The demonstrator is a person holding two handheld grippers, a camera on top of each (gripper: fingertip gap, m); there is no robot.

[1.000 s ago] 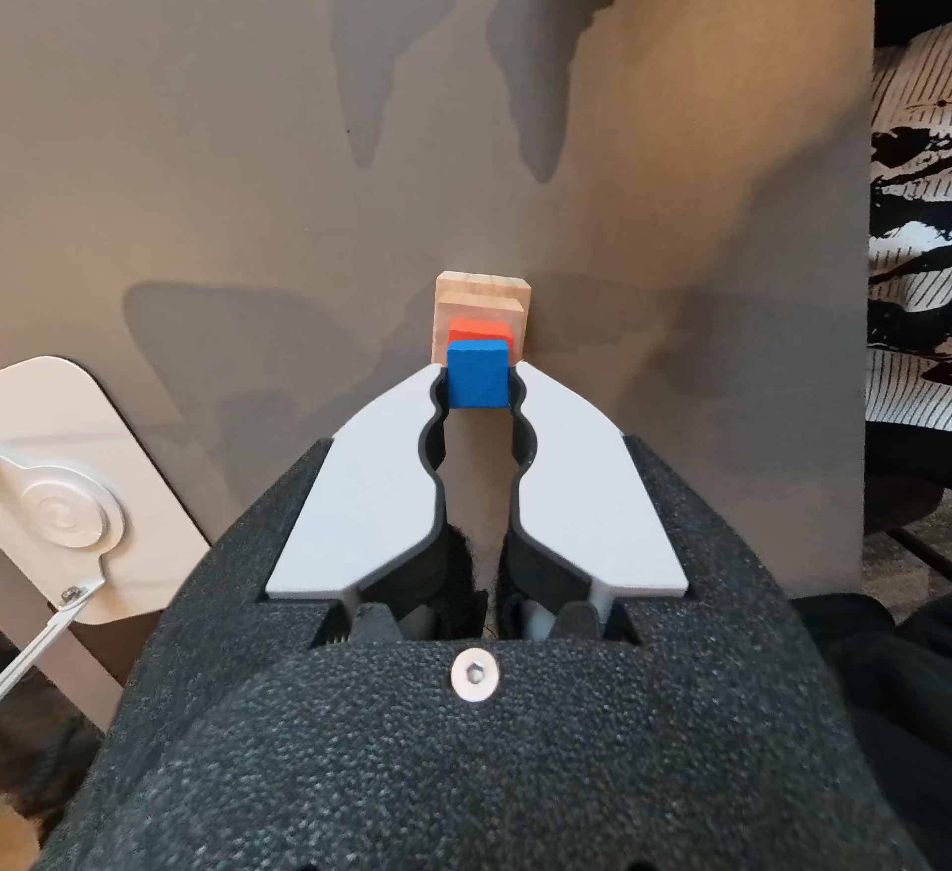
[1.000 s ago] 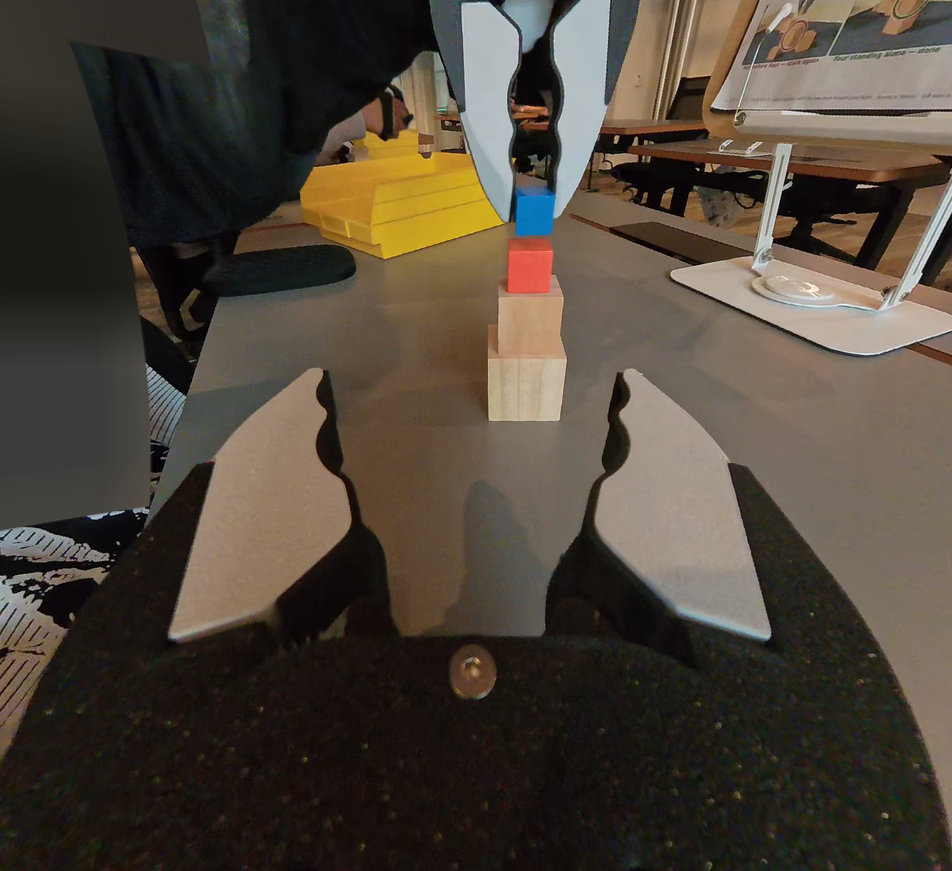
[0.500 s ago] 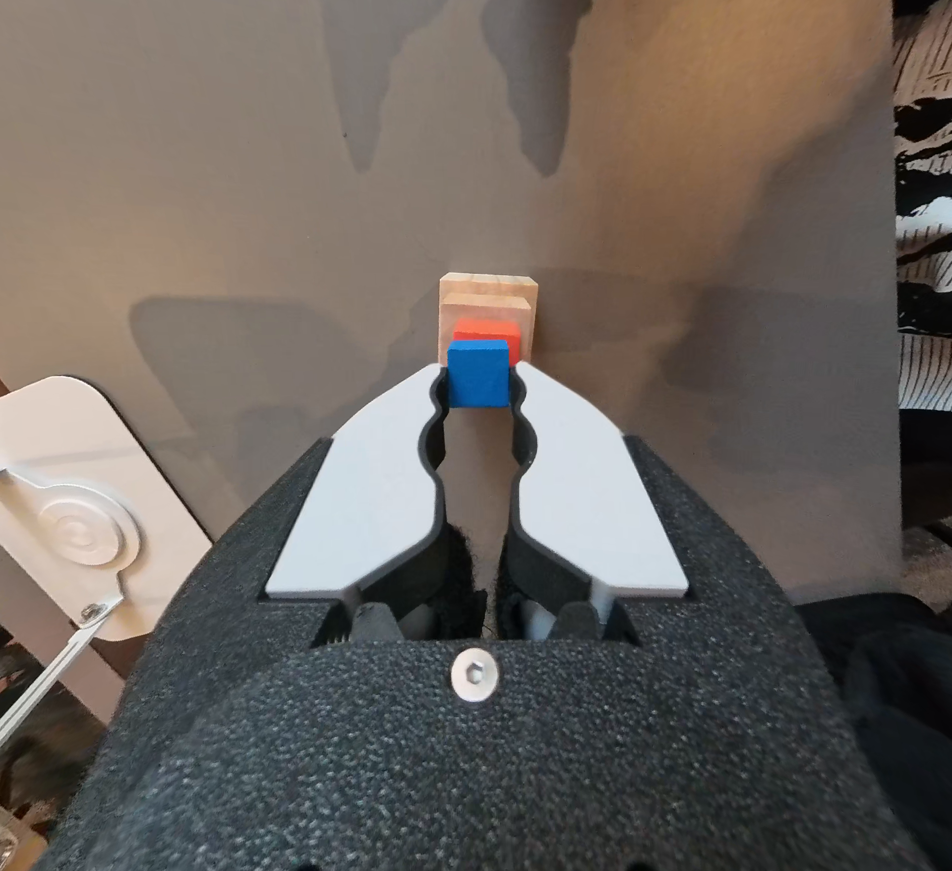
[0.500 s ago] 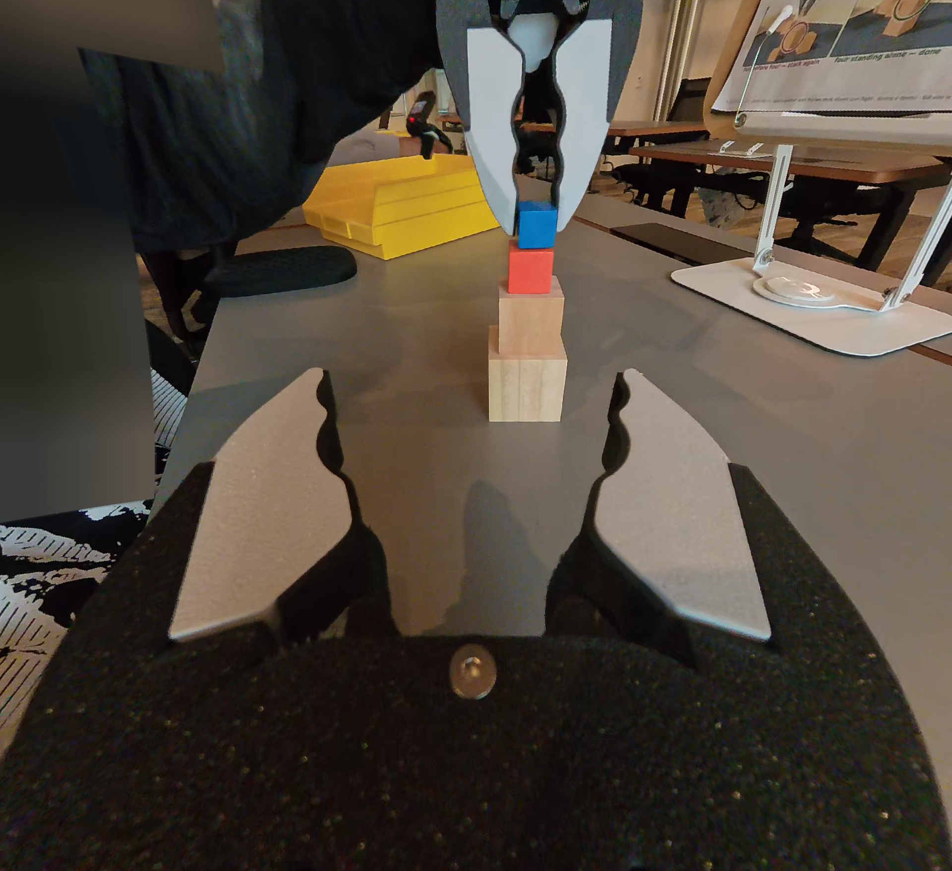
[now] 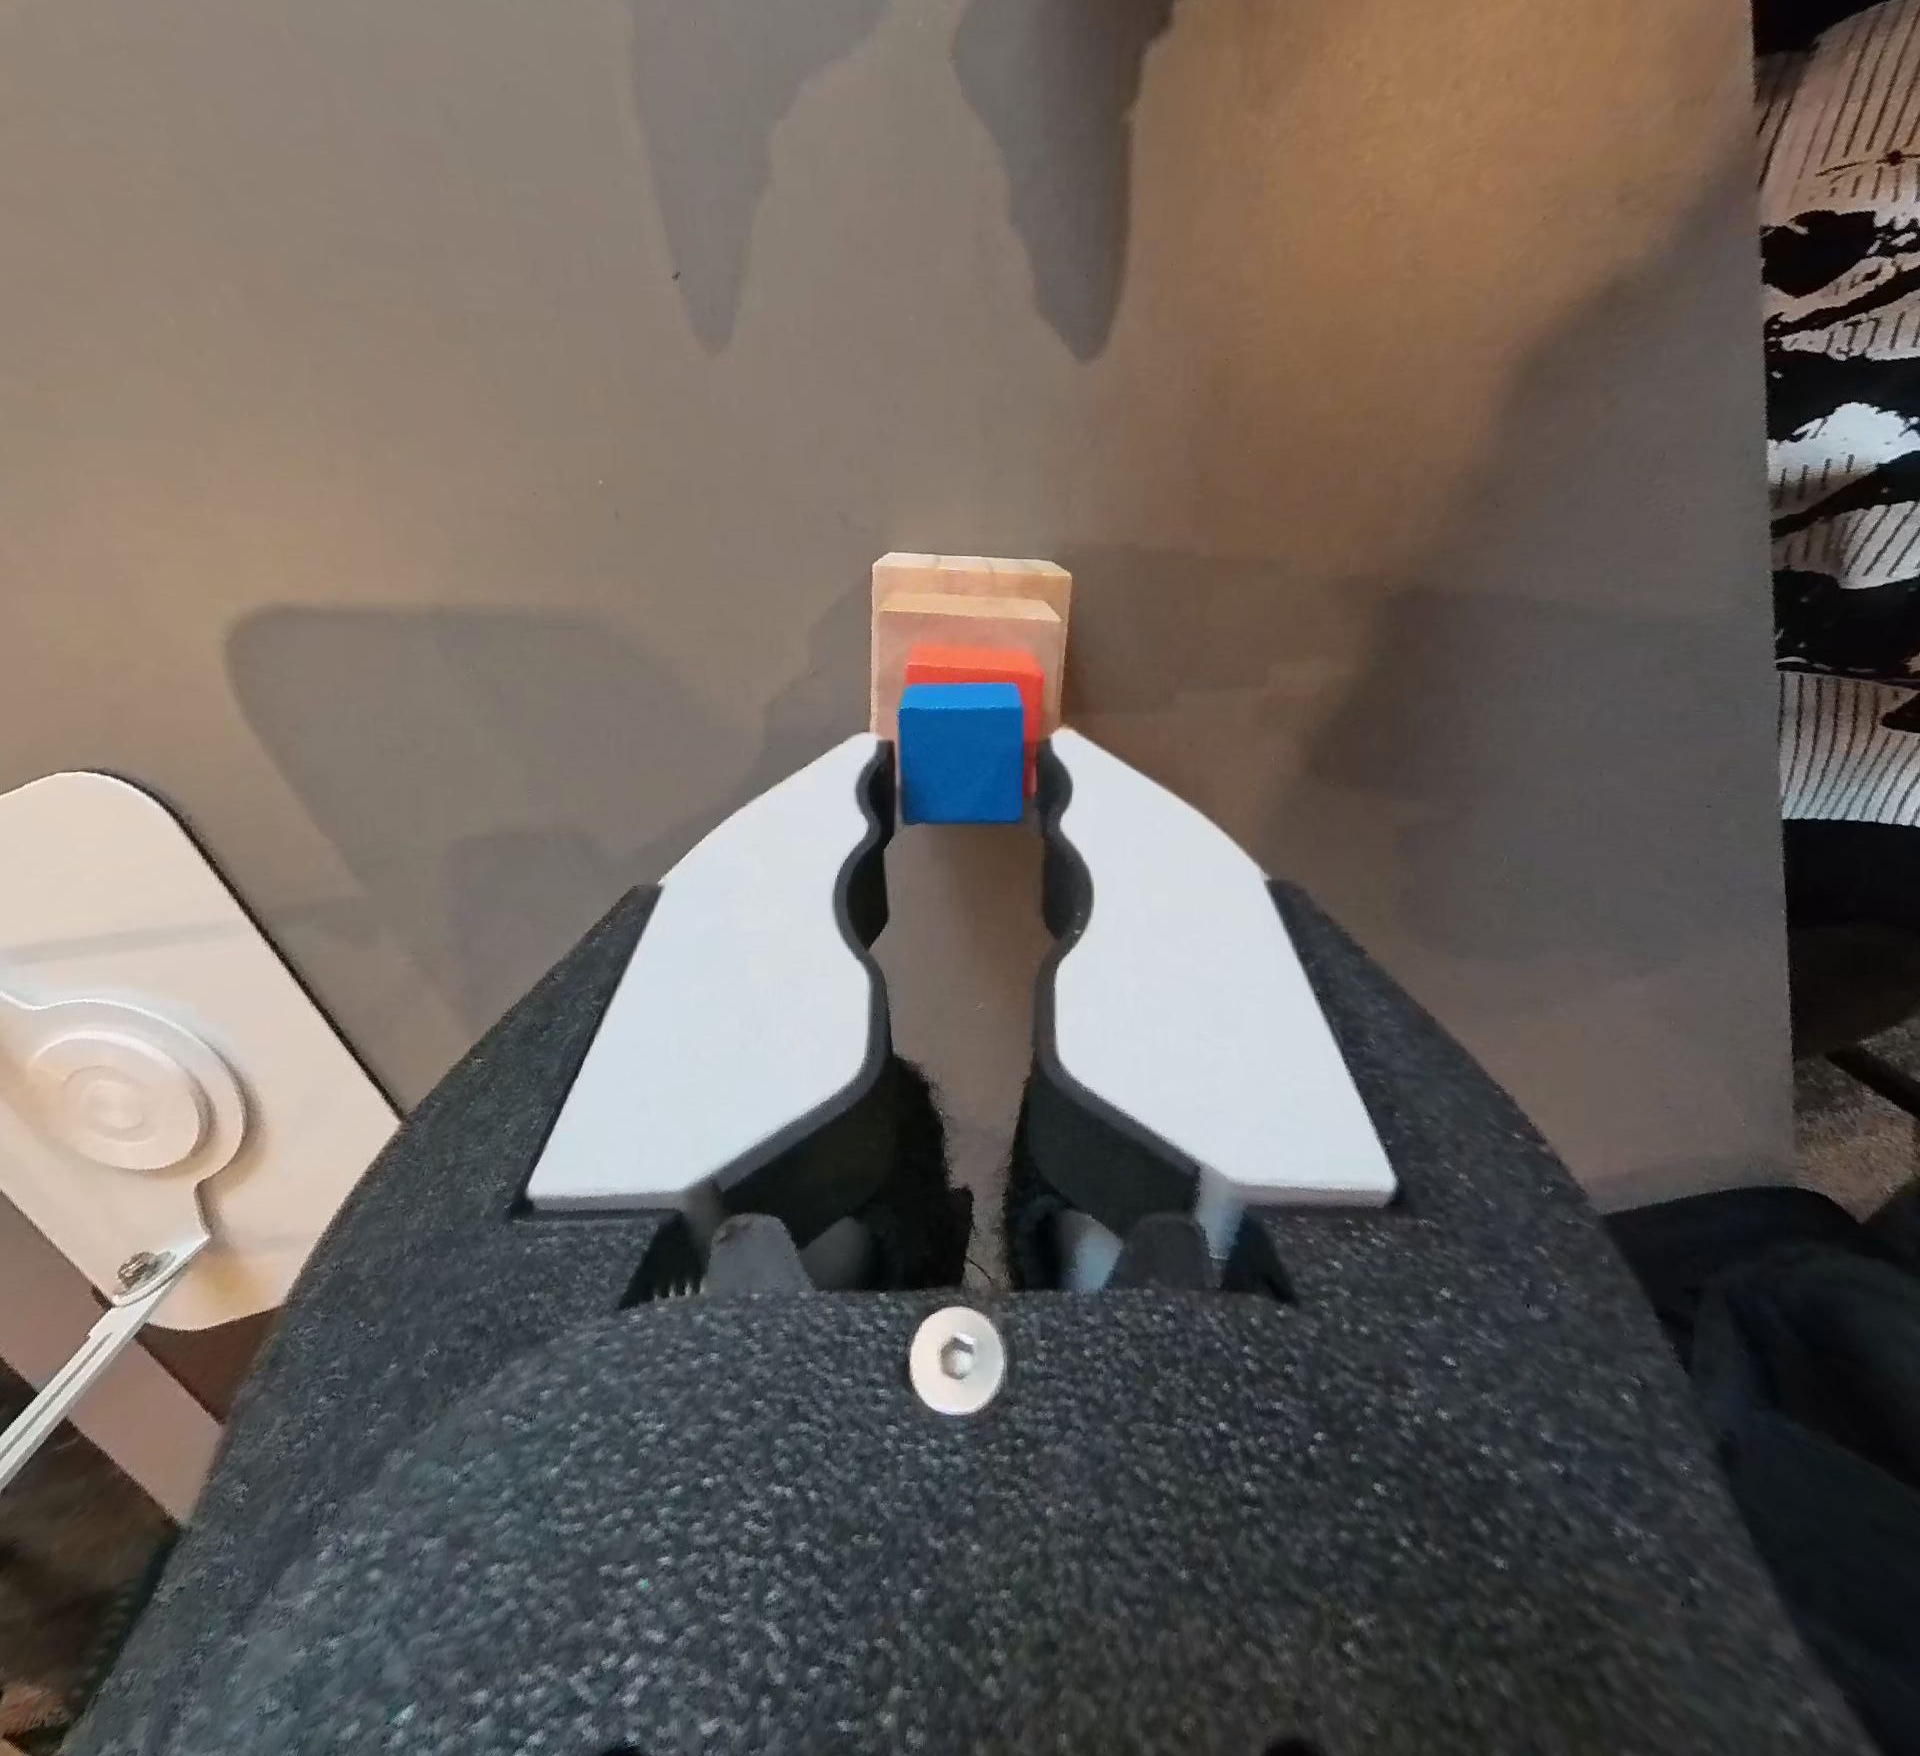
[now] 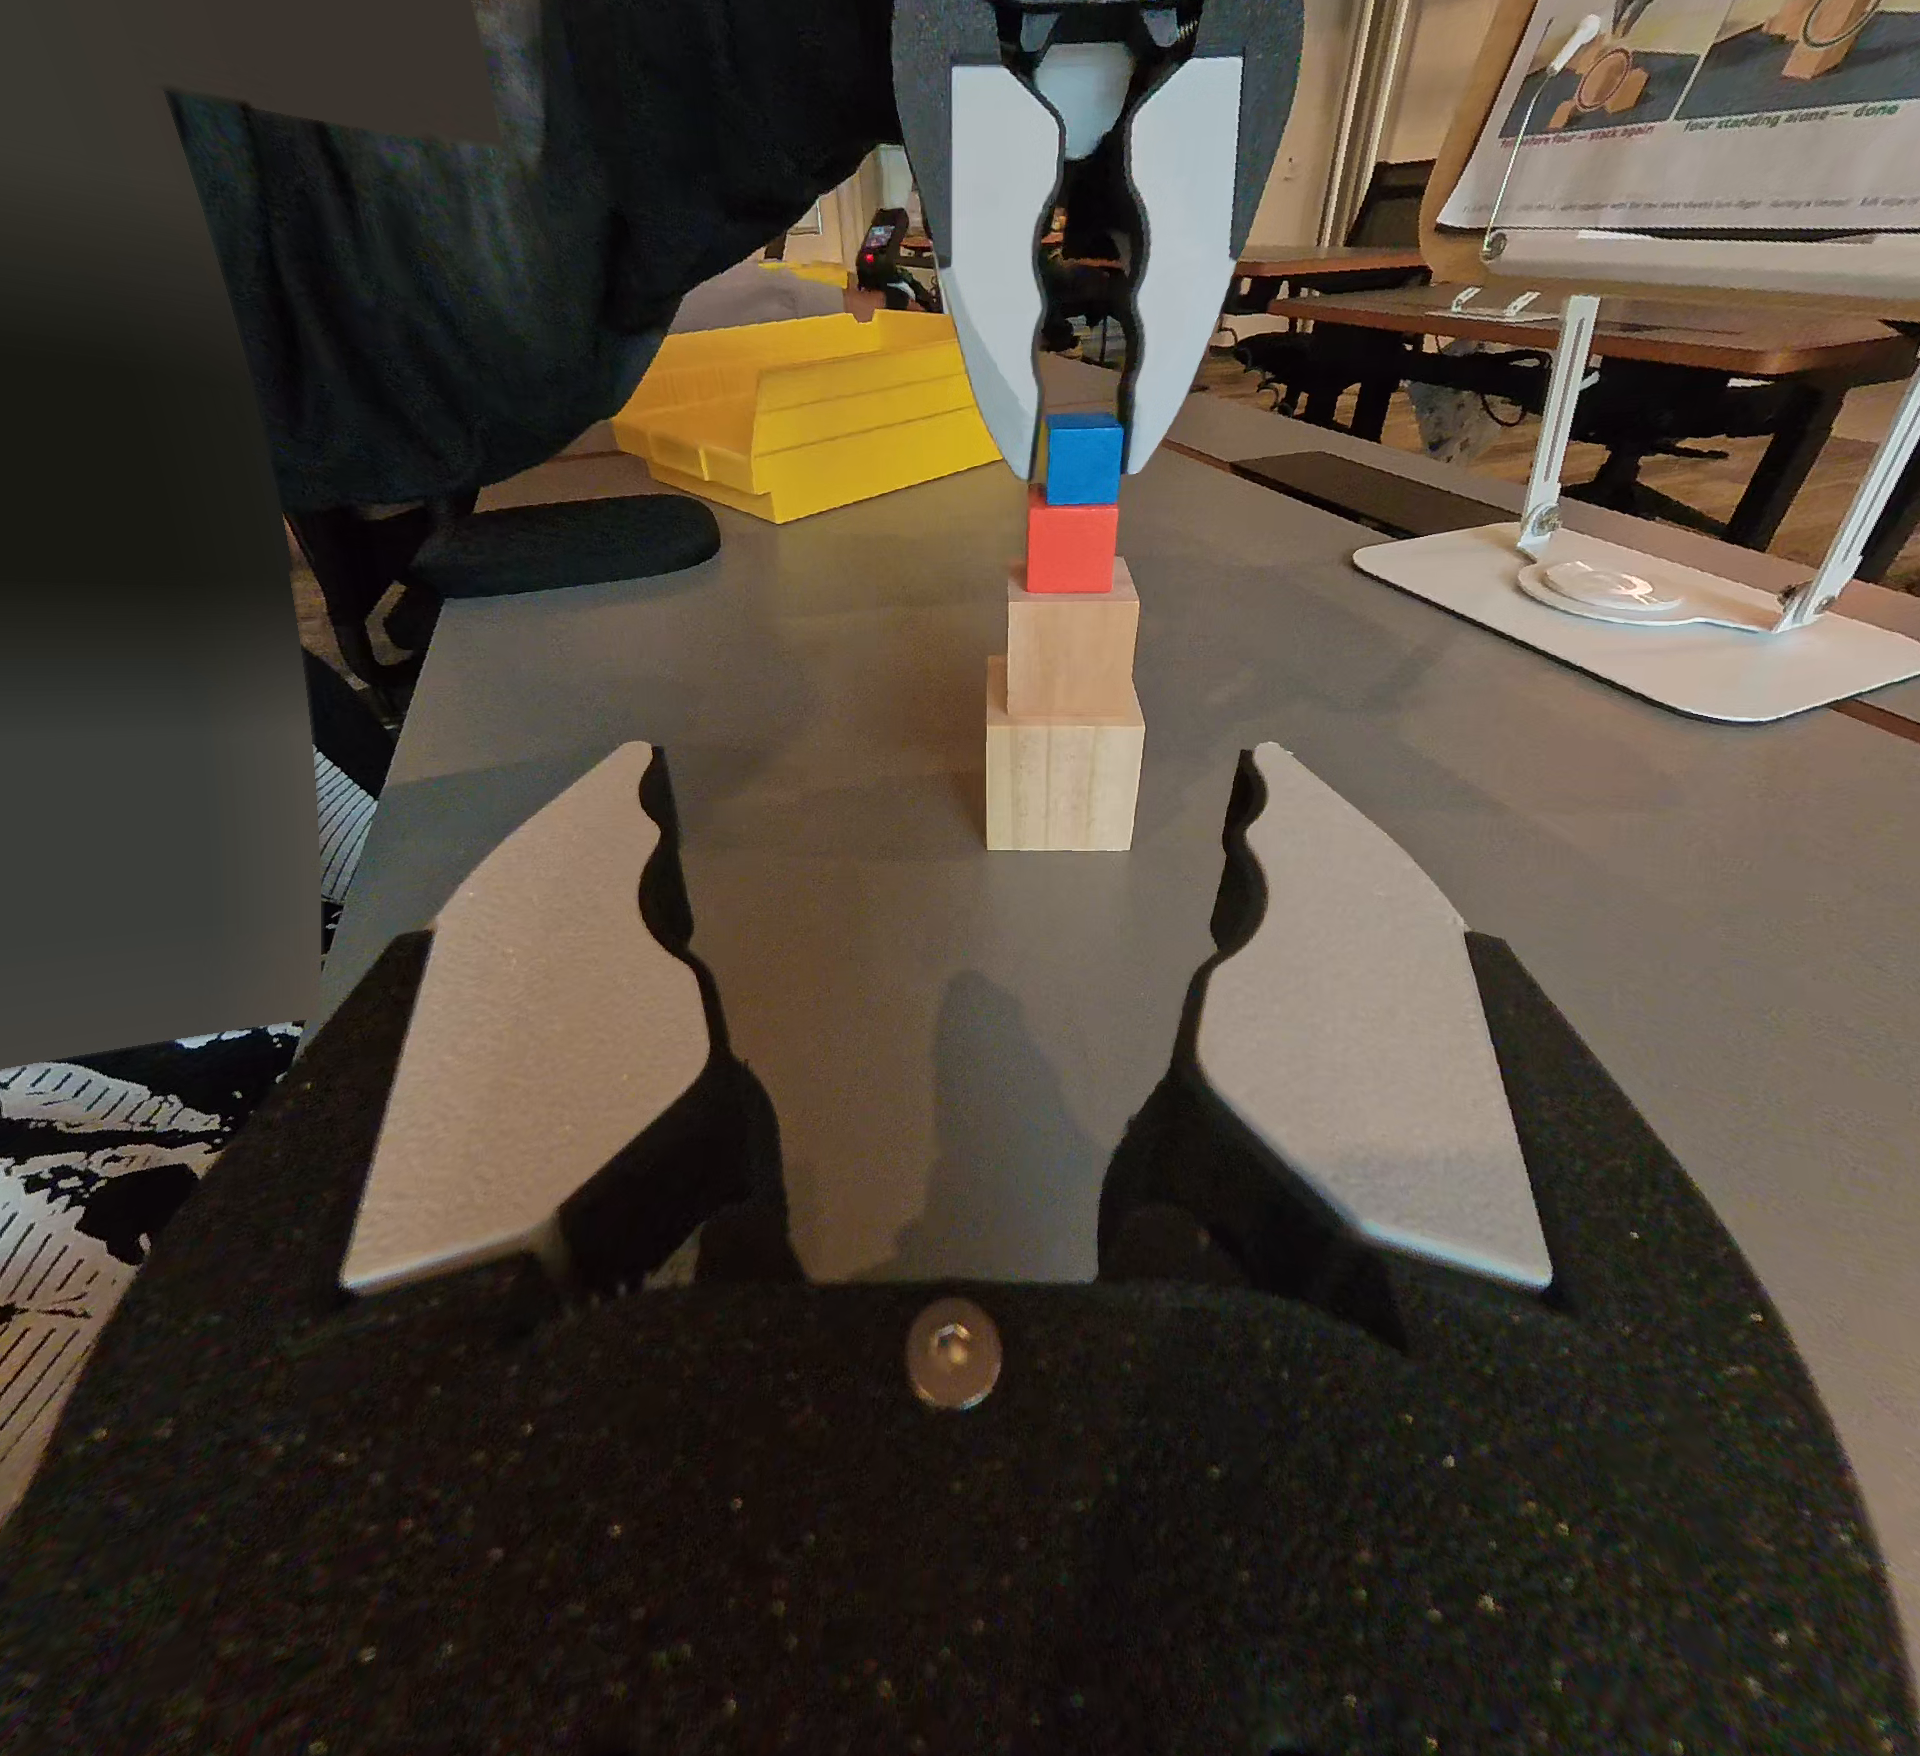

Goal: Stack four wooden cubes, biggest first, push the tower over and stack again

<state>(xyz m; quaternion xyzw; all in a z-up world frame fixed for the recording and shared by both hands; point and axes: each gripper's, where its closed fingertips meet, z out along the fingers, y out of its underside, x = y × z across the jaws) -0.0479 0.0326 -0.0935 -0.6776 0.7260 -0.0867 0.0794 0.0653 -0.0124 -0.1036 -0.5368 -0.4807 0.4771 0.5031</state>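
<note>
Grey bench, mid: L gripper comes straight down w/ blue cube pinched, seemingly just touching red cube to centre it, R gripper spread wide, empty, near edge.

Cubes: four, stacked ahead of the right hand-held gripper — two plain wood, one red, one blue. Yellow bins: two. Hand-held grippers: two.

I'm in an office-like workroom: long desks, office chairs, yellow bins (an instruction stand too).
</note>
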